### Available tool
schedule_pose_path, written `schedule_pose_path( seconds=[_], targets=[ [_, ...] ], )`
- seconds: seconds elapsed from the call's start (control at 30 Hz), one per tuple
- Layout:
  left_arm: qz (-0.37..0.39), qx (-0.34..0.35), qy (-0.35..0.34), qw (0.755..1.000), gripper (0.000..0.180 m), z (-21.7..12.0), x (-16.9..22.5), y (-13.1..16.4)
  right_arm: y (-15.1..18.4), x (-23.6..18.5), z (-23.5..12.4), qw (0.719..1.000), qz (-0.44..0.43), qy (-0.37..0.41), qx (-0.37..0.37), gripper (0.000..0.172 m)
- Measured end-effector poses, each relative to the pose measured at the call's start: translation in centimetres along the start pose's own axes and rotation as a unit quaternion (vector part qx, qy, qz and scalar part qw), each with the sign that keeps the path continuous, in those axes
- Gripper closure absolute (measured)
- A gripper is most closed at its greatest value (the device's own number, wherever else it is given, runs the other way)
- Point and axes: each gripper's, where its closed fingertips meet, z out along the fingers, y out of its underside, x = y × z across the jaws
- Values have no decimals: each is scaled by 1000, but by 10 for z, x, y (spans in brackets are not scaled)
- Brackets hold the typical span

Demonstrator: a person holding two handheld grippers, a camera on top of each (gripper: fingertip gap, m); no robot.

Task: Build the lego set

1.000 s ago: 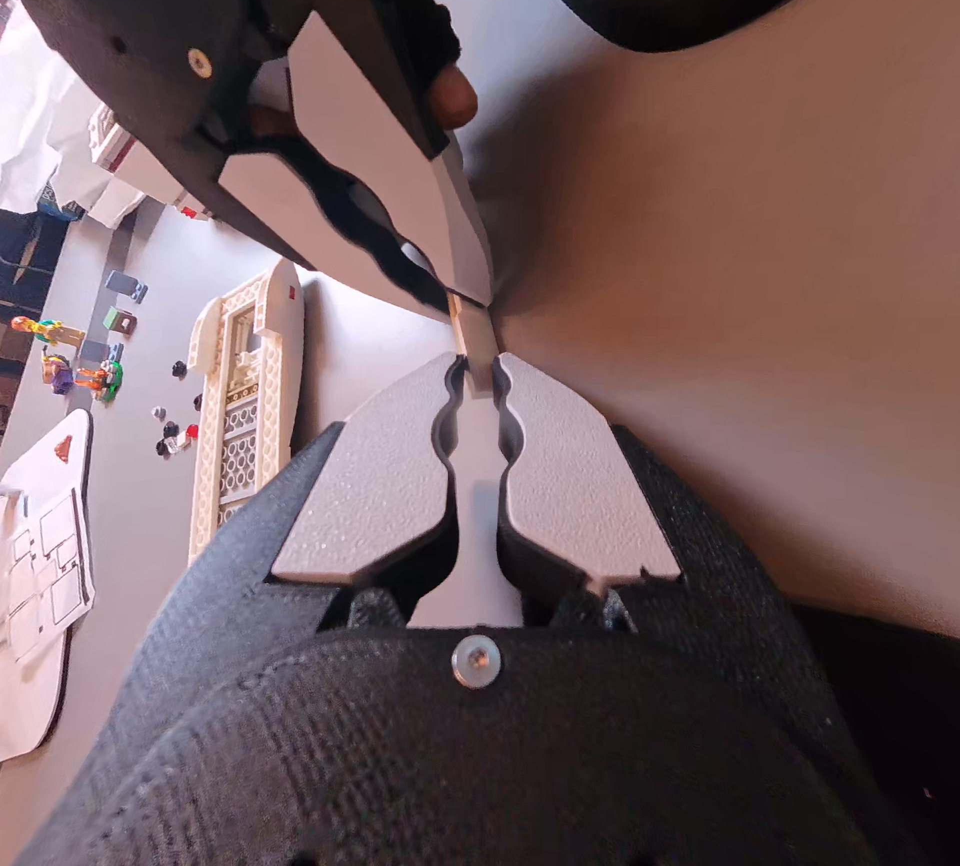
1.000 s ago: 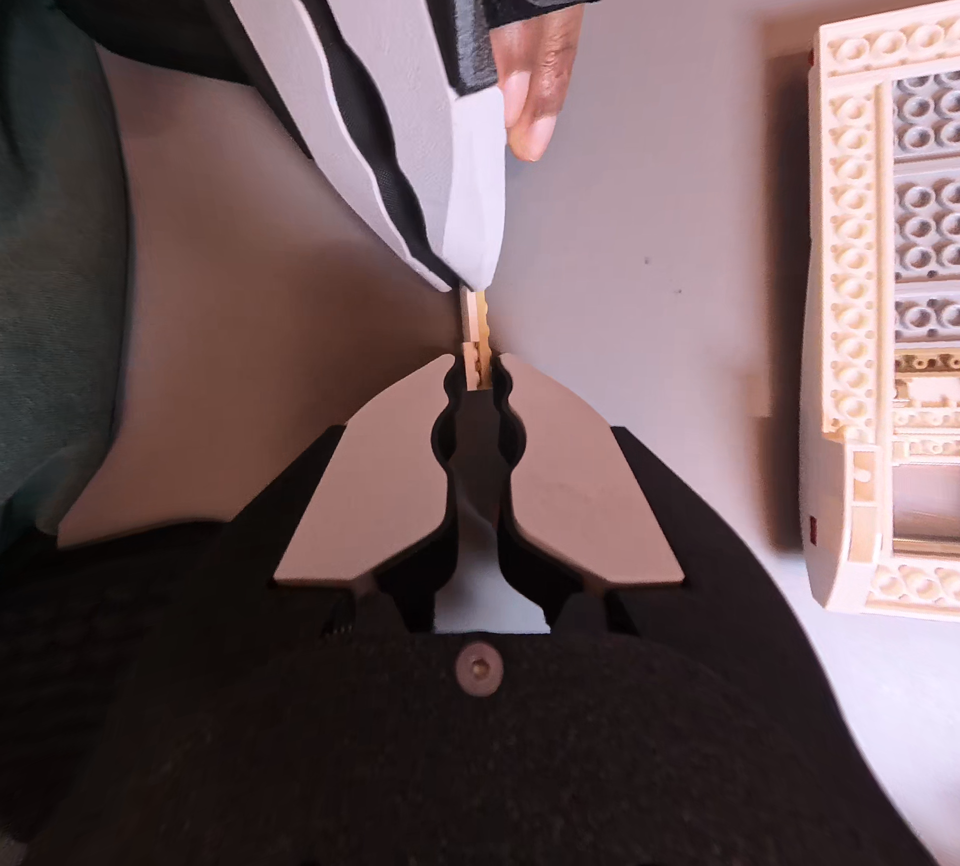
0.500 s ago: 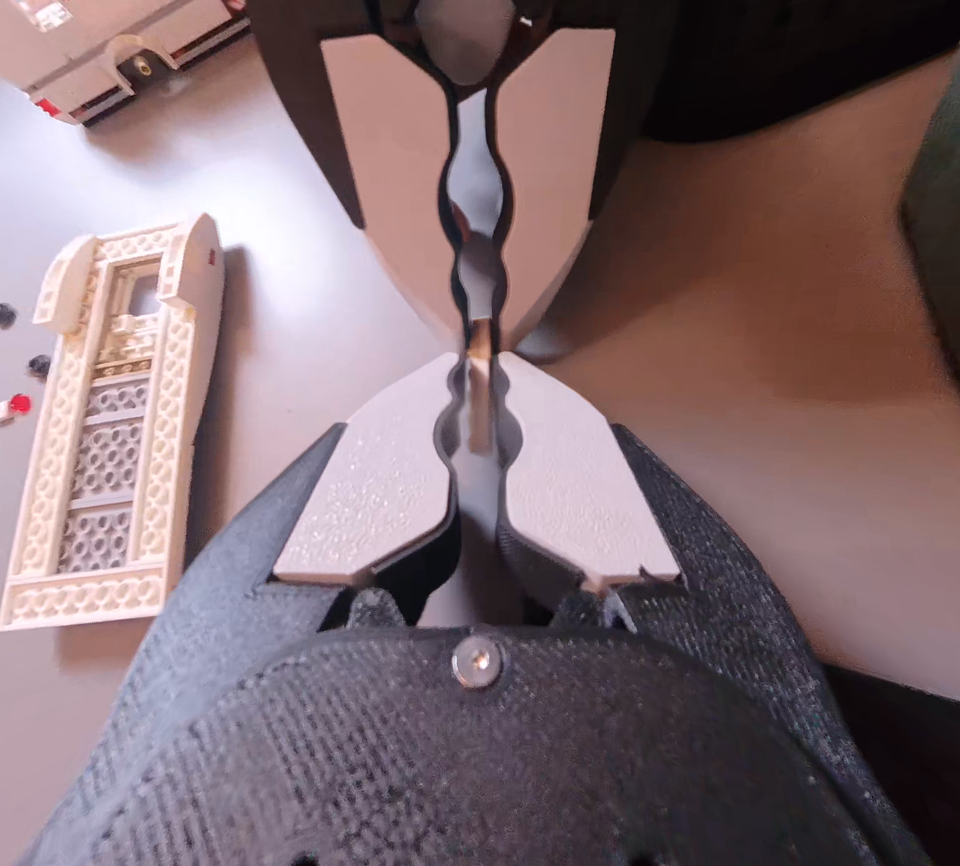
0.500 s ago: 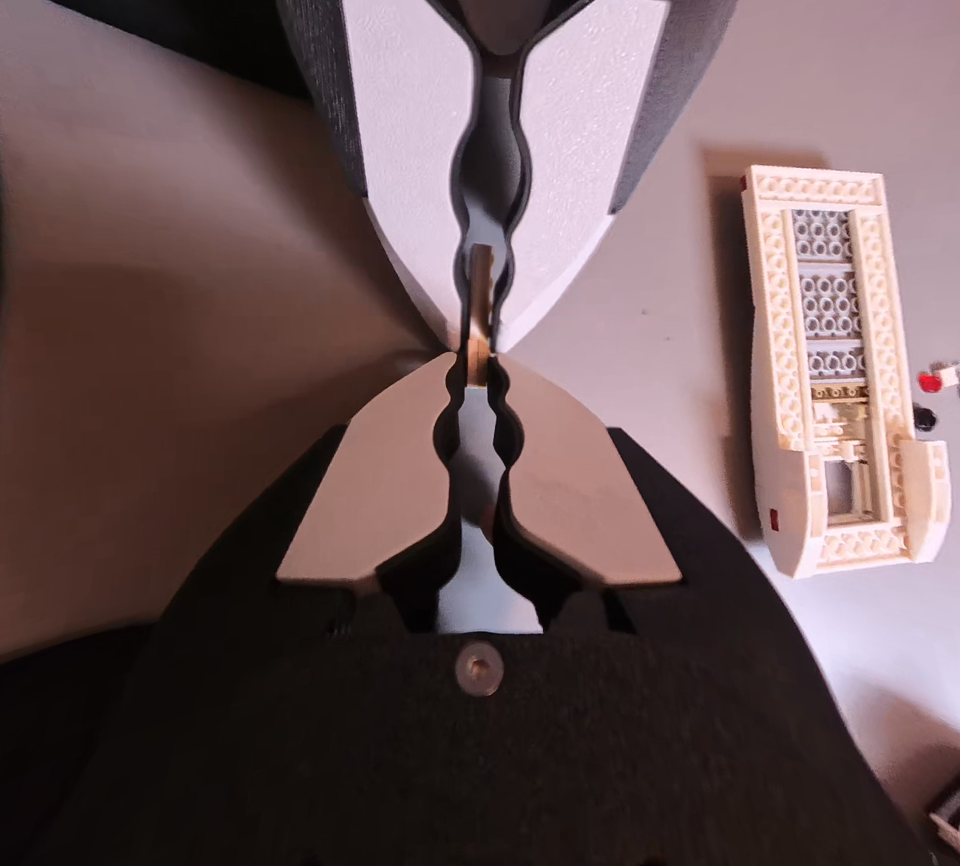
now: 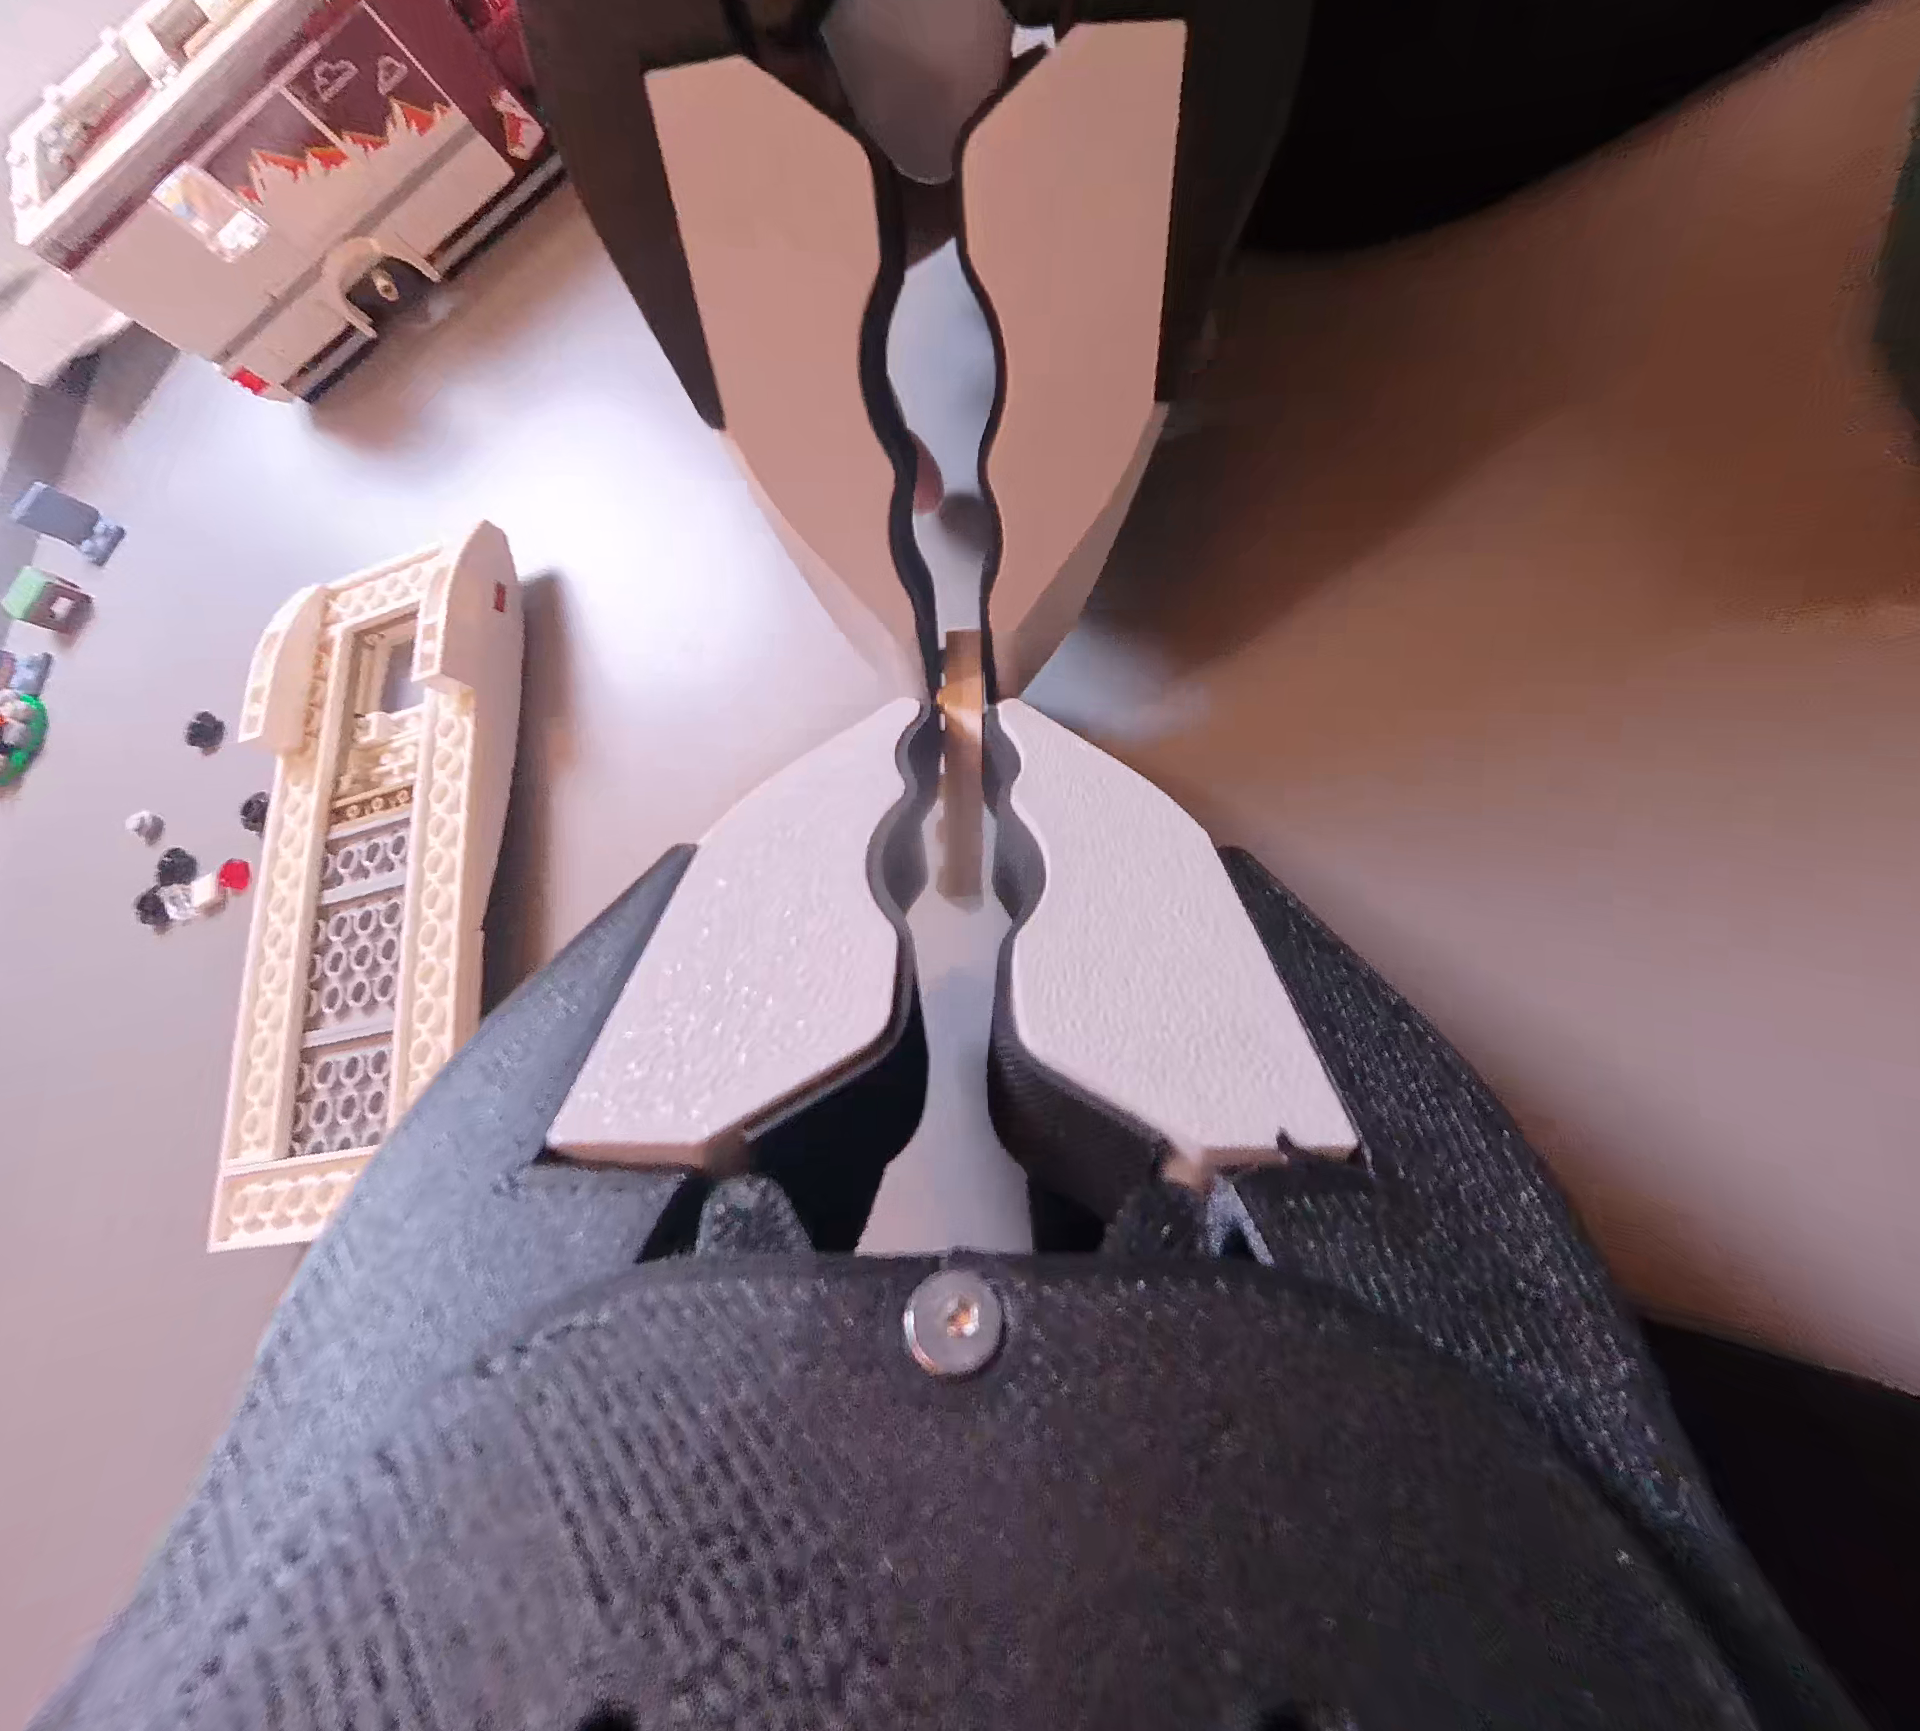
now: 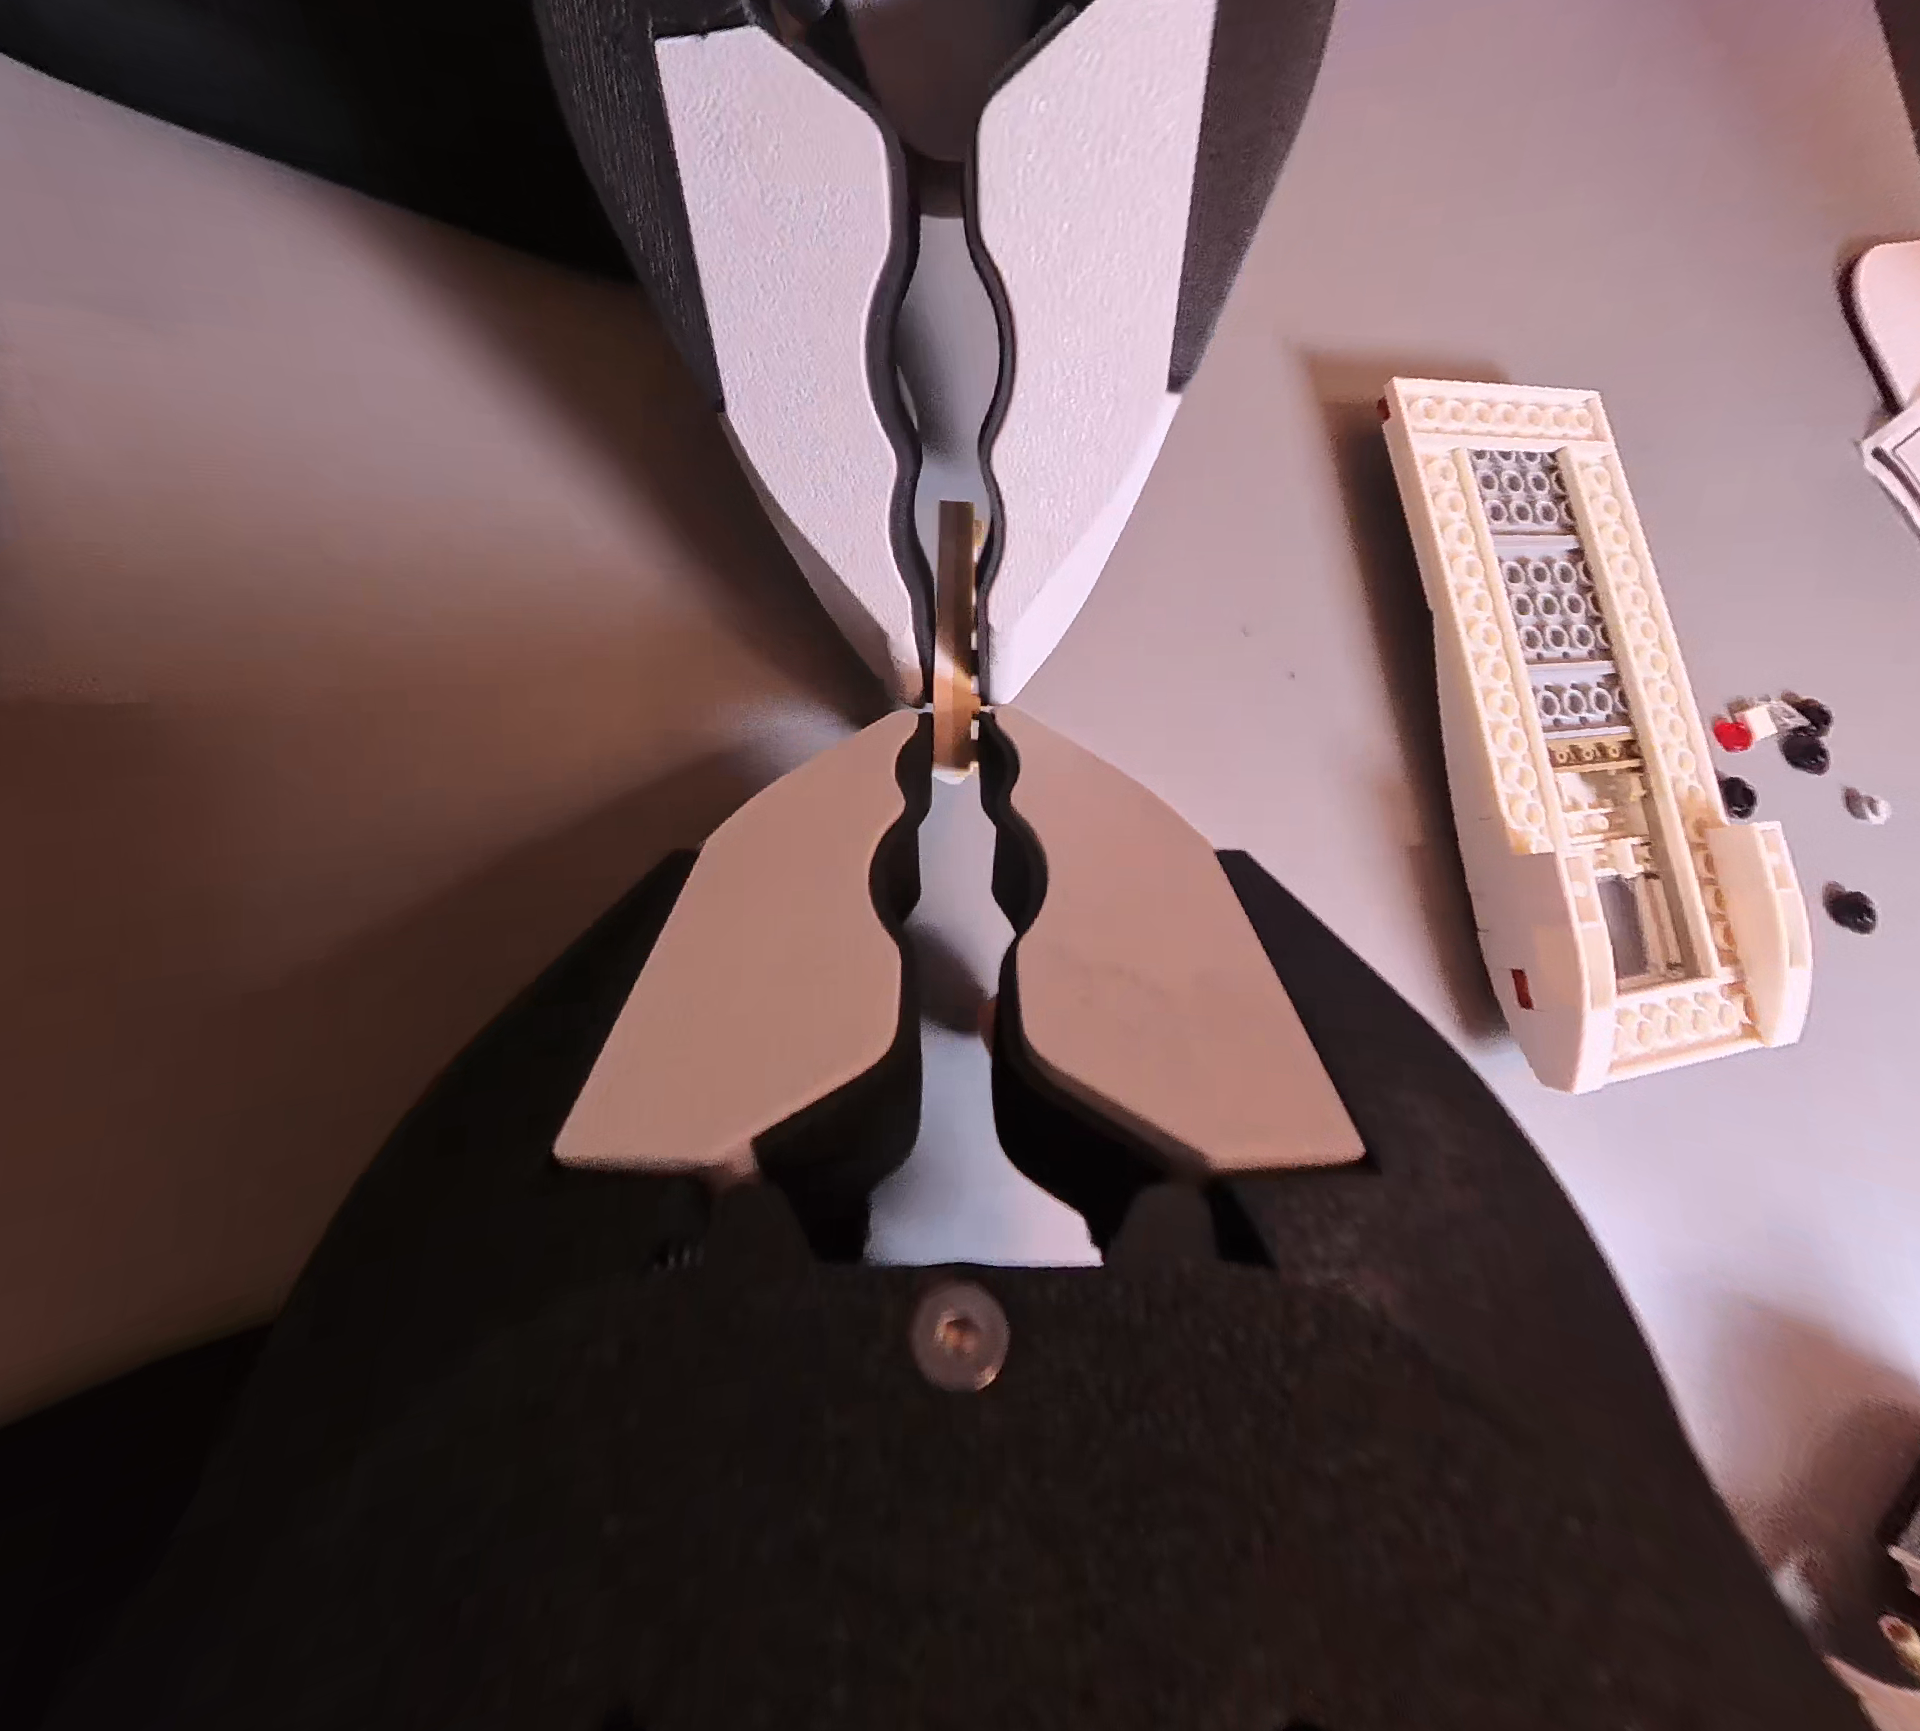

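Note:
A thin tan brick plate (image 5: pixel 961 746) is held edge-on between both grippers, above the grey table (image 5: pixel 644 538). My left gripper (image 5: pixel 958 725) is shut on its near end, and the plate reaches back between the pads. My right gripper (image 5: pixel 956 673) faces it tip to tip from the top of the left wrist view. In the right wrist view my right gripper (image 6: pixel 954 731) is shut on one end of the plate (image 6: pixel 956 642). The rest of the plate runs up into the left gripper (image 6: pixel 954 684) opposite.
A long cream brick-built panel (image 5: pixel 364 860) lies on the table, and shows at the right in the right wrist view (image 6: pixel 1579 725). Small black and red loose pieces (image 5: pixel 187 871) (image 6: pixel 1787 736) lie beside it. A red and cream brick-built van (image 5: pixel 270 154) stands at the far left. My left and right fingertips are right by each other.
A second ago the two grippers met at an angle. They have swung into line and now face each other tip to tip, with the tan plate still between both pairs of pads.

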Motion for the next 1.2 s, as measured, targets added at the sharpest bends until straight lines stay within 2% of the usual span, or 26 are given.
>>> schedule_pose_path(
  seconds=[0.2,0.27,0.3,0.33,0.57,0.63,0.7,0.8,0.87,0.93,1.03,1.1,1.2],
  targets=[
    [14,43,-15,999,172,-7,-3,-7,-7,3,-7,999,22,-16,32,164],
    [30,24,-46,998,158,-11,-12,1,-8,10,-12,998,39,-14,42,164],
    [24,15,-53,998,159,-12,-16,7,-10,12,-14,998,44,-15,52,164],
    [10,24,-50,998,169,-14,-16,7,-11,12,-17,997,45,-19,60,164],
    [-94,71,22,993,173,-21,-12,-1,-18,13,-21,995,46,-22,80,164],
    [-147,82,63,984,173,-22,-11,-2,-19,17,-21,996,33,-2,81,156],
    [-191,93,71,975,173,-24,-18,-2,-18,23,-22,997,12,30,72,148],
    [-254,100,99,957,173,-25,-23,0,-24,27,-23,995,-30,68,72,146],
    [-269,112,114,950,173,-27,-23,-2,-24,33,-21,990,-66,107,63,146],
    [-277,118,125,945,173,-28,-23,-3,-25,29,-18,988,-89,114,57,146],
    [-277,128,138,942,173,-30,-20,-6,-22,31,-13,984,-104,141,30,157],
    [-279,124,141,942,173,-30,-19,-6,-20,30,-12,985,-99,138,28,157],
    [-269,120,134,946,172,-29,-19,-5,-20,26,-12,992,-44,109,41,158]
  ],
)
